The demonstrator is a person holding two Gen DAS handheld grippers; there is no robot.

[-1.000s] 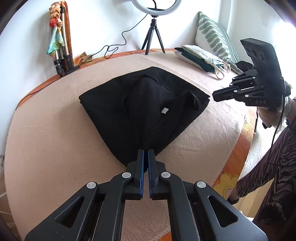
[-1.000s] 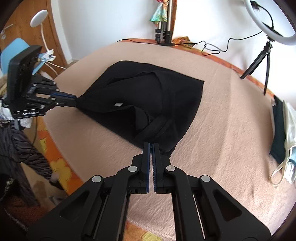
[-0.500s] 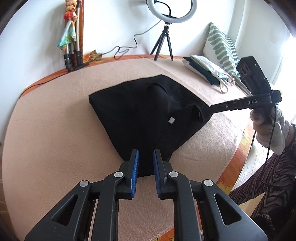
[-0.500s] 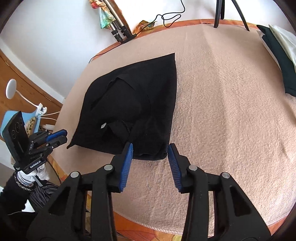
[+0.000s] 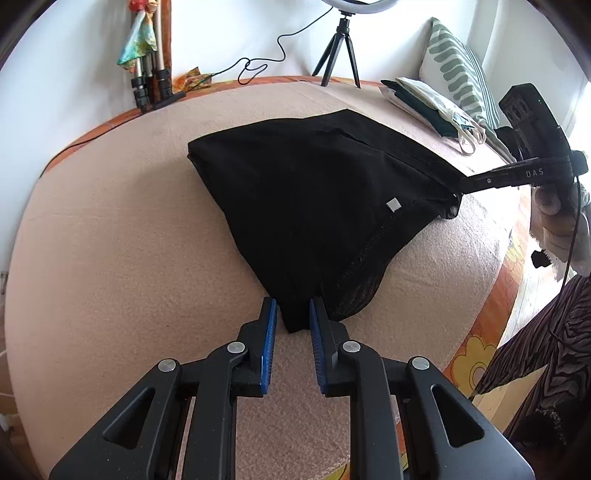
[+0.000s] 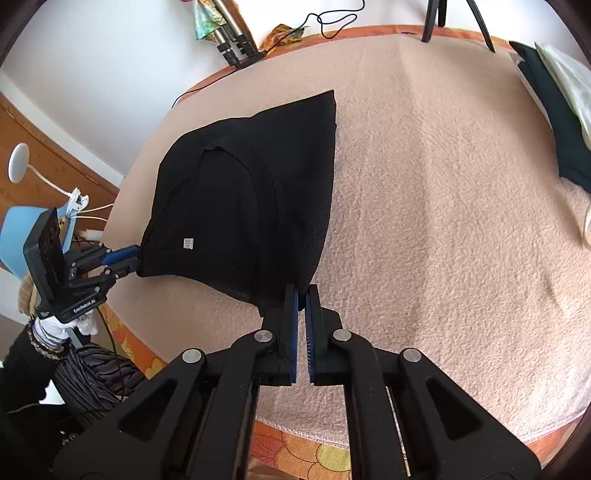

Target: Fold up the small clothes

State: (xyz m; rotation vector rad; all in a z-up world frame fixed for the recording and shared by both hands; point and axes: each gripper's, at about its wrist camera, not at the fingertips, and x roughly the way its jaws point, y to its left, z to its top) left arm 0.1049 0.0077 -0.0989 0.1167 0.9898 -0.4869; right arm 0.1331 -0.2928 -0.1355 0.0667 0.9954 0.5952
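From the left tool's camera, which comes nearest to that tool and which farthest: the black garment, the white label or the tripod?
1. Black garment: corner between the left tool fingers.
2. White label: mid-garment, rightward.
3. Tripod: far bed edge, by the wall.

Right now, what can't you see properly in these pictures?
- Tiny white tag on the black mesh garment: print too small, both views.
- Ring light on its black tripod: cut off by the top edge, left wrist view.
- Folded dark-green cloth: cut off at the right edge, right wrist view.
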